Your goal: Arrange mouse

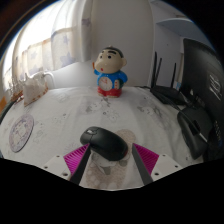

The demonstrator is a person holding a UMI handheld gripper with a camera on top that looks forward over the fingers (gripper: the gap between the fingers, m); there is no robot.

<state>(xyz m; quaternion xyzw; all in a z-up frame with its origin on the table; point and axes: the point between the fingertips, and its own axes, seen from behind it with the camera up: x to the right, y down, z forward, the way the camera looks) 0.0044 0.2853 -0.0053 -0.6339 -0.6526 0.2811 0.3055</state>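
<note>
Holding position low over the table [60, 115], the gripper [108, 160] has its two fingers spread, pink pads [76, 158] showing on the inner faces at either side. Black mouse [104, 142] sits between them, lying flat on the light patterned tabletop, long axis running across the fingers rather than along them. Looks like small gaps at each side of the mouse, so I read the claw as open around it, not clamped; contact at the pads is hard to confirm. Mouse rests on its own weight on the table. Judgement: fingers are framed around the mouse to grab or nudge it into place, so the arranging step is at the grasp stage, not finished. Beyond the fingers, a cartoon figurine [110, 72] in a blue top stands upright near the back of the table, well apart from the mouse. To the right, dark gear, possibly a black keyboard [200, 125] and cables, lies near the table edge; likely where the mouse belongs, beside it. Round white object [20, 132] sits left, near the table edge. Risk: the smooth rounded shell could slip if pinched off-centre.
</note>
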